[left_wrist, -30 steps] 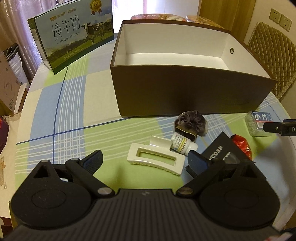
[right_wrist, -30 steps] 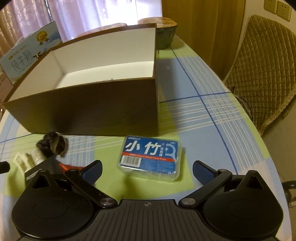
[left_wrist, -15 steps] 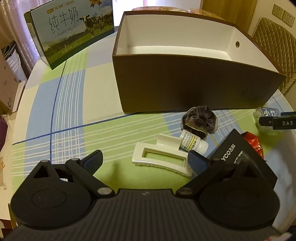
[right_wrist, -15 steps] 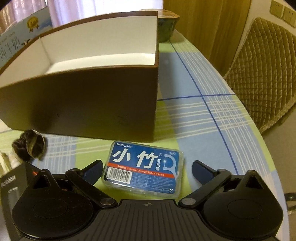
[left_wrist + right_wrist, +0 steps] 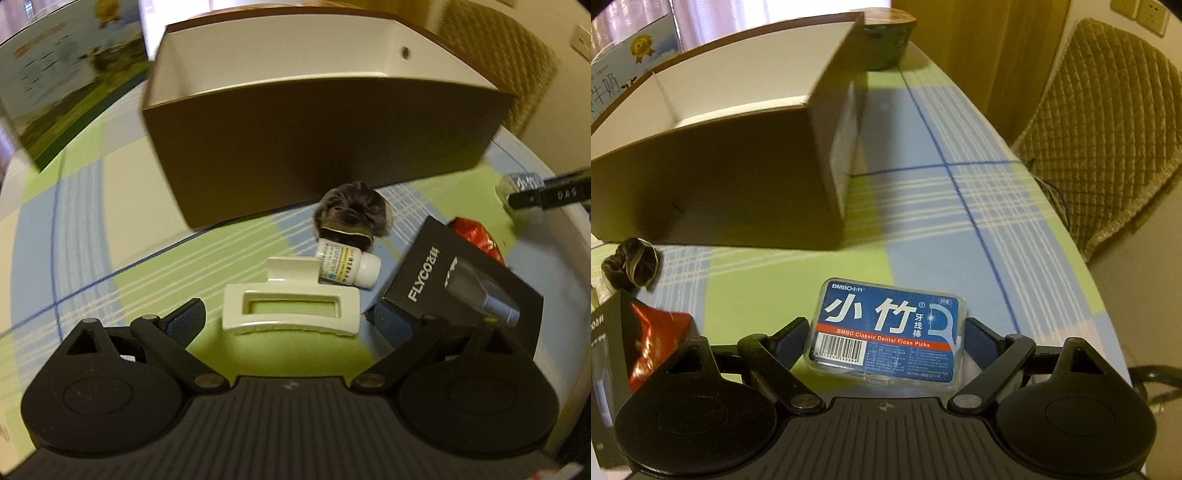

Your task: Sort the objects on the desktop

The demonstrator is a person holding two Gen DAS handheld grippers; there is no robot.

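My left gripper is open over the checked tablecloth. A white hair clip lies between its fingers with a small gap on each side. Just beyond lie a small white pill bottle and a dark scrunchie. My right gripper has its fingers against both short sides of a blue dental floss box, which rests on the table. The open brown box with a white inside stands behind everything, also in the right wrist view as the brown box.
A black FLYCO box and a red wrapper lie between the two grippers. A milk carton stands far left. A dark bowl sits behind the brown box. The table edge and a quilted chair are to the right.
The right gripper moved forward around the floss box and its fingers narrowed onto it. The left gripper came lower and nearer, bringing the hair clip between its fingers.
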